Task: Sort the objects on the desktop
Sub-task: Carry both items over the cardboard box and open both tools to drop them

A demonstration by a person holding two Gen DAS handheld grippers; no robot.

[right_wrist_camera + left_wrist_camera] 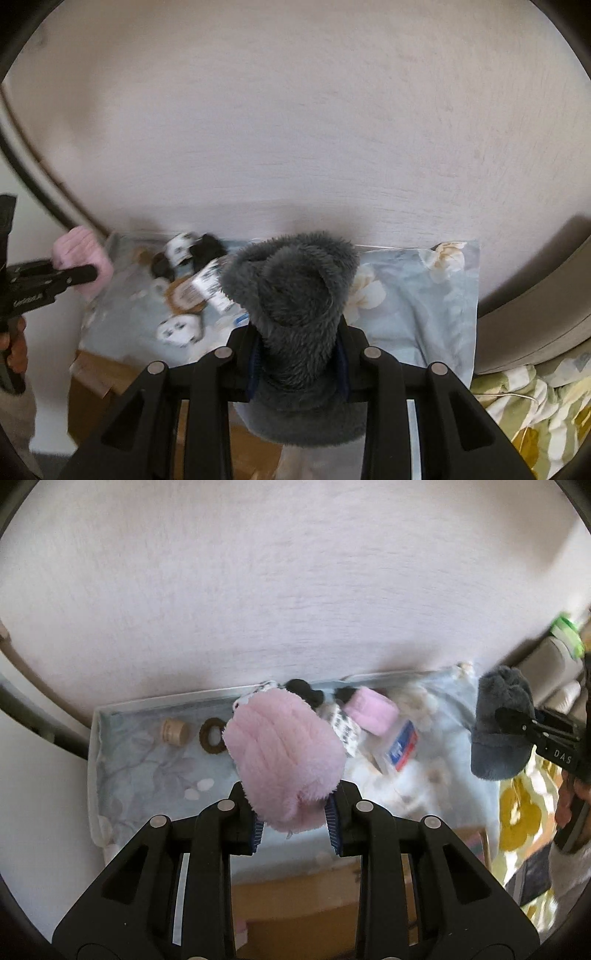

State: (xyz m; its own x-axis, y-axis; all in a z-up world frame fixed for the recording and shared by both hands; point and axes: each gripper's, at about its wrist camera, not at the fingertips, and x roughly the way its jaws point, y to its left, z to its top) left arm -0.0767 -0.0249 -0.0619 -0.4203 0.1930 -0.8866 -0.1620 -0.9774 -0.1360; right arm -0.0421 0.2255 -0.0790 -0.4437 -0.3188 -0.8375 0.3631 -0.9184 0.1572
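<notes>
My left gripper (295,812) is shut on a fluffy pink plush item (284,760) and holds it above a blue floral cloth (147,775). My right gripper (299,354) is shut on a fluffy grey plush item (295,295) over the same cloth (417,306). The grey plush also shows at the right of the left wrist view (502,723), the pink one at the left of the right wrist view (83,258). On the cloth lie a small wooden cylinder (174,732), a brown ring (213,735), a pink block (373,710), black items (303,692) and a blue-red packet (400,747).
A pale wall (295,590) rises right behind the cloth. A cardboard box (295,904) sits below the cloth's front edge. A yellow-green patterned fabric (535,406) lies at the right. A white panda-face item (177,328) and printed tags (210,286) lie on the cloth.
</notes>
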